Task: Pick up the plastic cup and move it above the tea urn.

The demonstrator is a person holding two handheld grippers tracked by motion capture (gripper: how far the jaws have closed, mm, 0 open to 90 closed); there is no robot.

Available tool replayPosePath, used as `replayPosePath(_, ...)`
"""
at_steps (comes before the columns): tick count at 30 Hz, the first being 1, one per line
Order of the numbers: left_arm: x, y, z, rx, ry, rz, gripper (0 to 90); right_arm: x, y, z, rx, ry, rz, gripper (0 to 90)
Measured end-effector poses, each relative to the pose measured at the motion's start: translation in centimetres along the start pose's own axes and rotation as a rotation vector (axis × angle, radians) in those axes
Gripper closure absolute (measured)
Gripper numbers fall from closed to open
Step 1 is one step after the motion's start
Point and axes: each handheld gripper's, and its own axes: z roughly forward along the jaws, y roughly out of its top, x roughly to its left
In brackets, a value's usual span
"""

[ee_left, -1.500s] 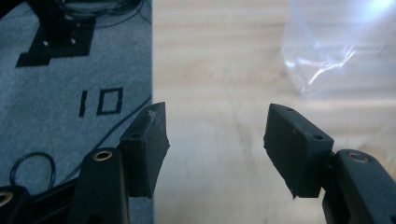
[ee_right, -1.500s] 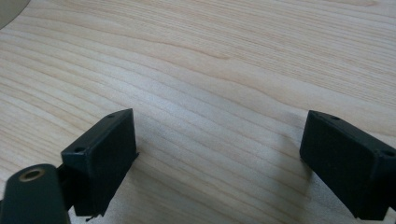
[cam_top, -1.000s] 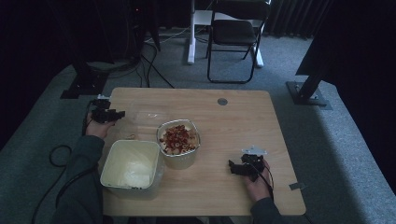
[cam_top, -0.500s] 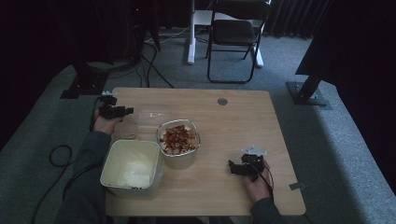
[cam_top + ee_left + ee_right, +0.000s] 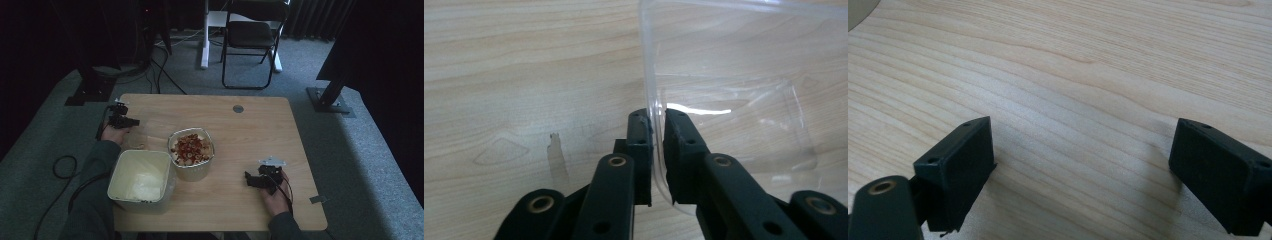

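While the right gripper (image 5: 252, 180) is rested on the table (image 5: 250, 135) with jaws apart, the clear lid's (image 5: 724, 95) rim, at the table's left edge, has just been clamped by the left gripper (image 5: 657, 131), so the pickup is judged begun and a lift toward the bowl (image 5: 191, 150) is called for.

Clear lid (image 5: 729, 120): top and right edges cut off by frame in left gripper view; near-invisible in high view. Cream container (image 5: 859, 9): corner only in right gripper view. Bowl (image 5: 191, 150) contents too small to identify.
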Motion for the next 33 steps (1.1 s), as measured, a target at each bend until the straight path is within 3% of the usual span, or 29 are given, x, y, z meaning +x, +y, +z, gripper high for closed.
replayPosePath(6,1.2,0.1,-1.8,-0.082,-0.087,-0.077,86.9,0.0,0.0,0.0,0.0,0.0,0.0,10.4)
replayPosePath(15,2.0,1.5,-6.6,-0.221,-0.131,-0.101,87.2,0.1,0.0,0.0,0.001,0.005,-0.004,10.5)
replayPosePath(18,2.2,1.7,-8.8,-0.255,-0.134,-0.089,87.2,0.1,0.0,0.0,0.0,0.006,-0.006,10.5)
replayPosePath(19,2.2,1.7,-8.8,-0.255,-0.134,-0.089,87.2,0.1,0.0,0.0,0.0,0.006,-0.006,10.5)
replayPosePath(20,2.3,1.7,-10.3,-0.27,-0.137,-0.076,87.2,0.1,0.0,0.0,0.0,0.006,-0.006,10.5)
replayPosePath(27,1.9,0.8,-15.2,-0.307,-0.159,0.001,87.0,0.1,0.0,-0.1,0.001,0.007,-0.008,10.5)
replayPosePath(33,0.3,-1.2,-19.3,-0.317,-0.181,0.066,86.9,0.1,0.0,-0.1,0.001,0.006,-0.008,10.5)
